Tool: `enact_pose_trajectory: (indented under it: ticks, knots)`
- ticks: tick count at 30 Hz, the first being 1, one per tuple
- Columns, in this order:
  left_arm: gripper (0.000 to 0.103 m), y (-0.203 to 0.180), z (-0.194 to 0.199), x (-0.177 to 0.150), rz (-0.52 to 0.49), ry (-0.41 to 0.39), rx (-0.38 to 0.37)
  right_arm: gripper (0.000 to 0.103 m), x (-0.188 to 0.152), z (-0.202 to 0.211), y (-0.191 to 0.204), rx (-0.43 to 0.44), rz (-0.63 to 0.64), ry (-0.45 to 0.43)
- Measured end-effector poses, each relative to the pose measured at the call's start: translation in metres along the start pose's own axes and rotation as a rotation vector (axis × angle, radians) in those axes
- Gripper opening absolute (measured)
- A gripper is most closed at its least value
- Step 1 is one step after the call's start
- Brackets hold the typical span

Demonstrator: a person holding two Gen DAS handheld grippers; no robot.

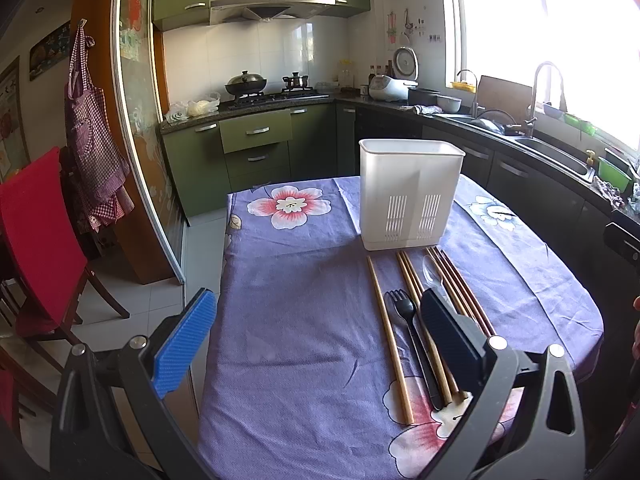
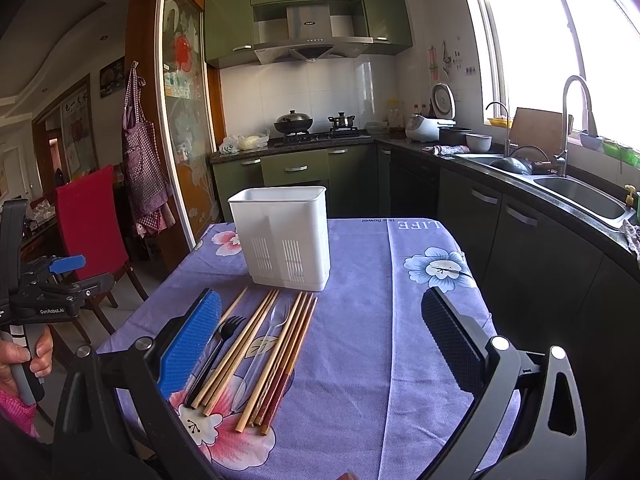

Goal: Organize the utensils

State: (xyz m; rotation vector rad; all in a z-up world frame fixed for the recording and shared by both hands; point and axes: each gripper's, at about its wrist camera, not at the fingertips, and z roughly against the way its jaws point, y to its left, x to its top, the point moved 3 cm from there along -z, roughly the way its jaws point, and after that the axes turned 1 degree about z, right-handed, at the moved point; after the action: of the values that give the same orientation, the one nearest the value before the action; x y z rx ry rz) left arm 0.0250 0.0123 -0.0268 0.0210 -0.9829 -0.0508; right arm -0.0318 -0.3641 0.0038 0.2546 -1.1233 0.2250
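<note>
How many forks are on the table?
1. The black fork lies on the tablecloth among the chopsticks, in front of the white holder. A clear spoon lies nearby. Another fork could hide behind the grippers.

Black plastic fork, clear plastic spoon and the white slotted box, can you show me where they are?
Black plastic fork (image 2: 228,330): right wrist view, on its tines.
Clear plastic spoon (image 2: 279,314): right wrist view, on its bowl.
White slotted plastic utensil box (image 1: 408,184): left wrist view, on its front wall.

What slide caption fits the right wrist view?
Open right tool above chopsticks, black fork and clear spoon before white holder.
</note>
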Motion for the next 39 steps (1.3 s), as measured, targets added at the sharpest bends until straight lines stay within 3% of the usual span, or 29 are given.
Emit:
enact_pose_trajectory:
  ticks: [39]
  knots:
    - [0.097, -0.0037, -0.0044, -0.0043, -0.001, 0.020, -0.004, 0.099, -0.0043, -0.0044, -0.0035, -0.003, -0.008, 0.011]
